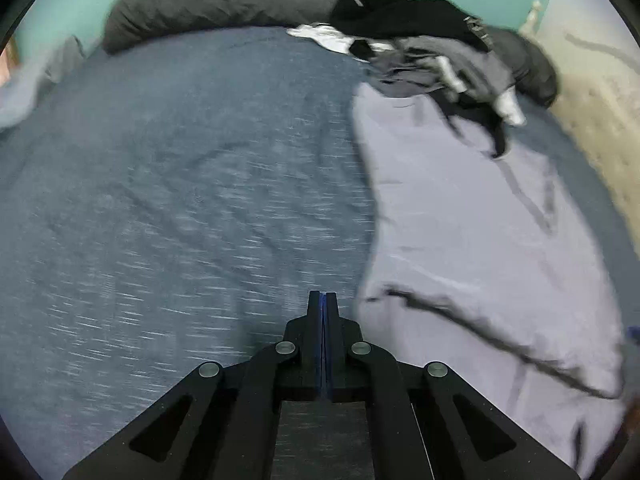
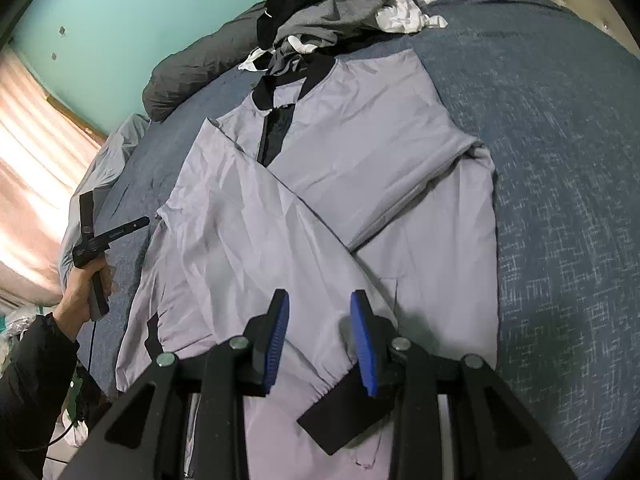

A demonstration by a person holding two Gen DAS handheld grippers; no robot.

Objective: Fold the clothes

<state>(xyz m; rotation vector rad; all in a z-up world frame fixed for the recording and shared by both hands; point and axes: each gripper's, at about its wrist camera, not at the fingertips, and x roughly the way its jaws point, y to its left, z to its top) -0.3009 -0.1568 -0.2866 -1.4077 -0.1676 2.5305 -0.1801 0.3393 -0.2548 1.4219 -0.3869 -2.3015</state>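
- Standing apart with nothing pressed between the blue pads, the jaws of the right gripper [image 2: 320,300] are seen above the lavender jacket [image 2: 320,184]; a narrow gap is kept between the fingers.
- Just below and between those fingers, a black cuff [image 2: 340,412] at the end of a folded-over sleeve is found, lying on the jacket's lower part.
- Ahead of the right gripper, the jacket is spread flat on the blue bed cover [image 2: 560,160], with both sleeves crossed over its front and the black collar [image 2: 304,76] at the far end.
- Beyond the collar, a heap of dark and white clothes [image 2: 340,12] is piled against a dark grey pillow [image 2: 192,68].
- The left gripper [image 1: 323,294] is closed fully, pad against pad, and nothing is held by it; bare bed cover [image 1: 180,200] is seen ahead of it.
- To the right of that closed tool, the jacket [image 1: 480,220] is seen, blurred, close to the fingertips.
- In the right wrist view, the left gripper [image 2: 116,224] is held by a hand [image 2: 80,288] off the jacket's left edge.
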